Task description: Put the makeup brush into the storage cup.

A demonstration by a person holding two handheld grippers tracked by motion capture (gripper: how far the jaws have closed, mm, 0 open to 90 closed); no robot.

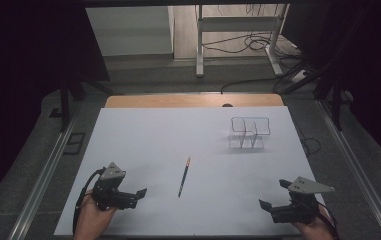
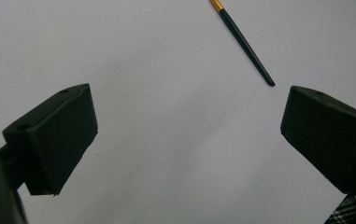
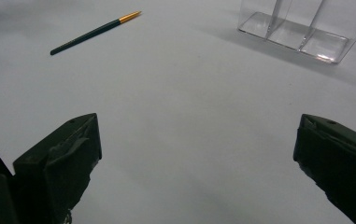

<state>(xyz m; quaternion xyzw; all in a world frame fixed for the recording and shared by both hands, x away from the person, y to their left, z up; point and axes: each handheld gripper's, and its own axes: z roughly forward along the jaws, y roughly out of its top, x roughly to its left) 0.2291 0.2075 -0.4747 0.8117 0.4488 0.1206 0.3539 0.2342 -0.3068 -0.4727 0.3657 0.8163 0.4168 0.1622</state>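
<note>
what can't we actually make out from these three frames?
- Brush tip: cut off by the top edge in the left gripper view, too small in the high view, blurred in the right gripper view.
- Clear organizer: top cut off by the frame edge in the right gripper view; compartment count unclear in the high view, walls too faint.
- Room around the table: too dark.

Brush (image 2: 243,42) bristle end and clear organizer (image 3: 306,30) top, cropped by frame edges

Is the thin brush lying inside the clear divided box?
No, the brush lies flat on the white table, well apart from the clear box.
</note>
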